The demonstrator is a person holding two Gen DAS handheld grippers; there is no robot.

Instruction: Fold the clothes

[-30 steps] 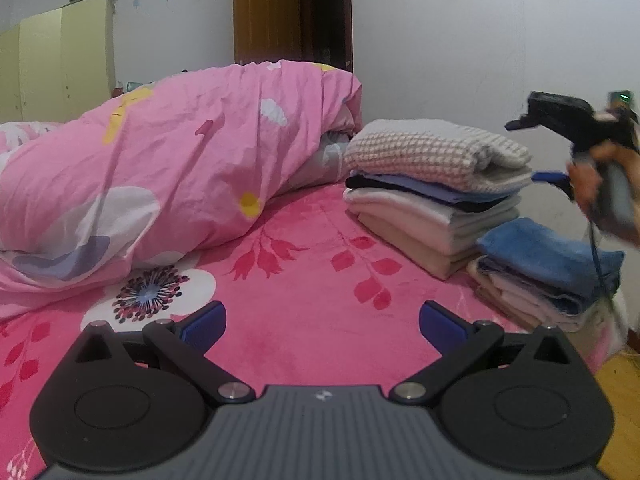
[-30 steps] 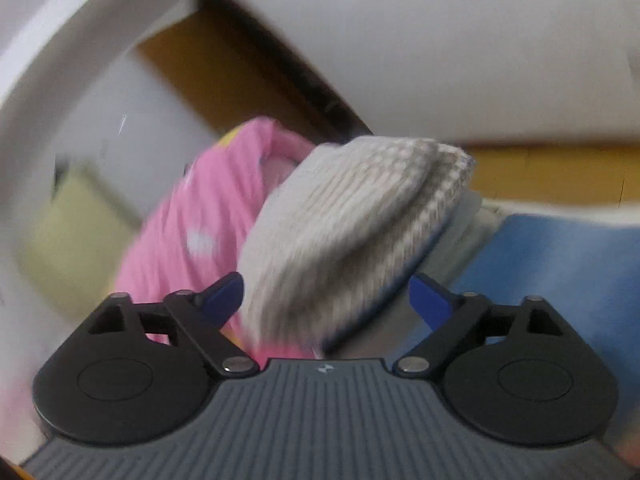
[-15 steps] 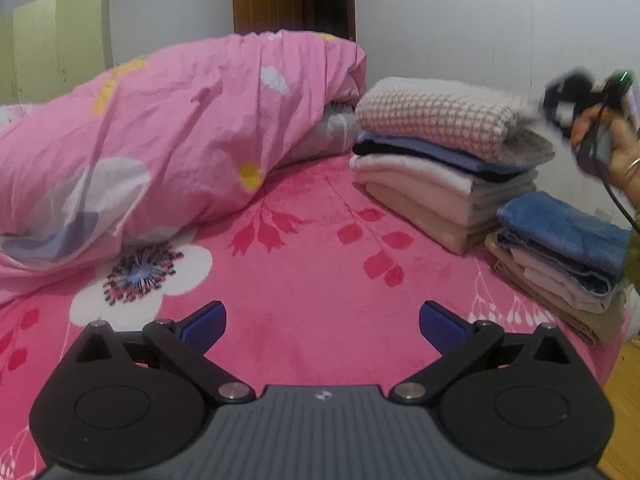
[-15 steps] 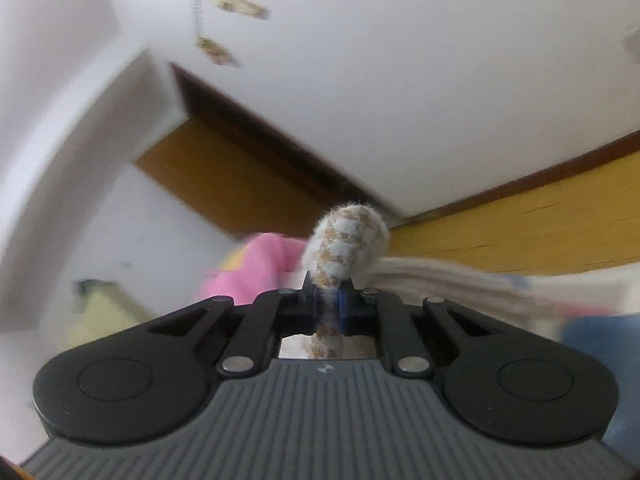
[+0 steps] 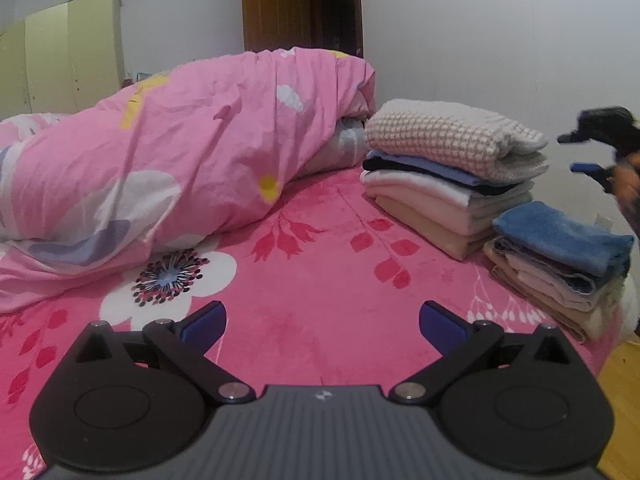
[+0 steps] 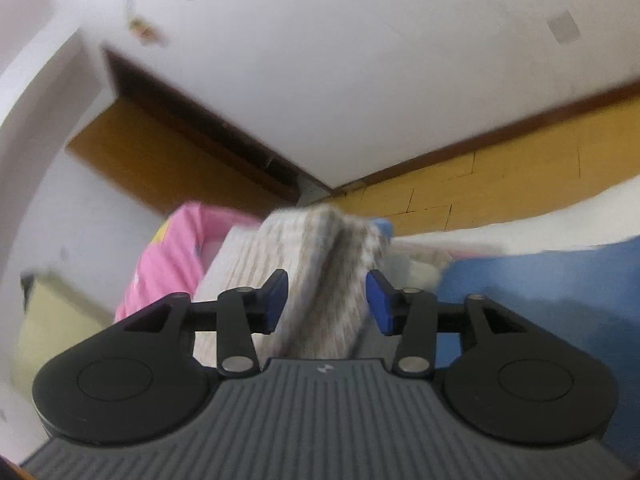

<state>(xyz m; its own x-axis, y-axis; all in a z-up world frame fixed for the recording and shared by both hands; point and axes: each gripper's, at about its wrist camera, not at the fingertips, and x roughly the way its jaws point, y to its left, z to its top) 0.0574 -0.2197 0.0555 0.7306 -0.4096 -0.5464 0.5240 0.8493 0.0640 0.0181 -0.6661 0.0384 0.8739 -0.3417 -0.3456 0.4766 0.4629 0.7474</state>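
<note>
A folded beige checked sweater tops a stack of folded clothes on the pink bed. Beside it, nearer the bed's edge, is a lower stack with a blue towel on top. My left gripper hovers open over the bare sheet, holding nothing. My right gripper is at the far right, just off the sweater's folded edge. In the right wrist view its jaws are opening. The sweater shows between the blue pads, which do not press on it.
A bunched pink duvet fills the left and back of the bed. Behind it are a yellow wardrobe and a brown door. A white wall runs along the right. Wooden floor lies past the bed's corner.
Half a second ago my right gripper was pinched shut on the sweater's edge. It has since let go and drawn back to the right. The left gripper stays open.
</note>
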